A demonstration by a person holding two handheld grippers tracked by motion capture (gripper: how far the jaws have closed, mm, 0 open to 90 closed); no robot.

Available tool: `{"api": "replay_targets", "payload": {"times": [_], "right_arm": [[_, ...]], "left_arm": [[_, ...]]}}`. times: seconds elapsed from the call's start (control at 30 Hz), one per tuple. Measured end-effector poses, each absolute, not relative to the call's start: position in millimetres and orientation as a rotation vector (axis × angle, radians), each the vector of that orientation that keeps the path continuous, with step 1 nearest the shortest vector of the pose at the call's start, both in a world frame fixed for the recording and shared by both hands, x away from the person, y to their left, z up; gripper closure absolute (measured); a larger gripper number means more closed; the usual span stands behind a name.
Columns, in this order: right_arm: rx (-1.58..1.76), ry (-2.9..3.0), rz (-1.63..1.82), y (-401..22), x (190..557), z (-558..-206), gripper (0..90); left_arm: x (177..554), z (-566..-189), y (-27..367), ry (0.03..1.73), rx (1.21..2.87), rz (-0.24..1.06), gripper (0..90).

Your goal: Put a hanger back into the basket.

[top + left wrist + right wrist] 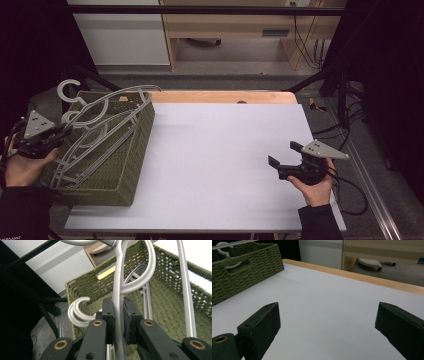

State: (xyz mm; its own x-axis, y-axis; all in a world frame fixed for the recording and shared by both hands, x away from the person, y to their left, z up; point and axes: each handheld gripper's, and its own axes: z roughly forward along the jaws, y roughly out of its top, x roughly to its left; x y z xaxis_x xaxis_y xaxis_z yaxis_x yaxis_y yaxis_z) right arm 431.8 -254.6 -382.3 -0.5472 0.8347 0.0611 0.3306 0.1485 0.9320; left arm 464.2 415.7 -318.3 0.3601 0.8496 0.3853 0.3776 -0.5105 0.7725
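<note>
At the left edge of the table (pixel 220 165), a green woven basket (pixel 131 150) holds a bundle of grey hangers (pixel 95 145), their hooks rising over its far-left corner and their bars slanting down toward its near wall. How many hangers lie there is hard to tell, since the bars overlap and the lower ends are lost against the weave. The left gripper (pixel 64 131) sits at the basket's left rim, and from above its jaw tips are hidden among the grey bars. Its own view settles the matter: the left gripper (pixel 118 320) has its two black jaws pressed together on the neck of one hanger (pixel 119 277), the grey rod running upright between the pads and curling into a hook above them, cut off by the top of that view. A second hook (pixel 77 312) lies just left of the jaws, and a small yellow tag (pixel 106 273) shows on the far wall. Near the table's right edge, well apart from the basket, the right gripper (pixel 284 158) rests low in the person's hand, jaws spread wide over bare white surface with nothing between them.
</note>
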Motion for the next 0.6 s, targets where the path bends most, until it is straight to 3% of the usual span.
{"api": "replay_targets", "payload": {"times": [0.6], "right_arm": [[1.108,1.957,1.394,-254.6,431.4,-382.2,6.5]], "left_arm": [[469.2,-333.8,433.4,1.151,2.077,1.143,81.1]]}}
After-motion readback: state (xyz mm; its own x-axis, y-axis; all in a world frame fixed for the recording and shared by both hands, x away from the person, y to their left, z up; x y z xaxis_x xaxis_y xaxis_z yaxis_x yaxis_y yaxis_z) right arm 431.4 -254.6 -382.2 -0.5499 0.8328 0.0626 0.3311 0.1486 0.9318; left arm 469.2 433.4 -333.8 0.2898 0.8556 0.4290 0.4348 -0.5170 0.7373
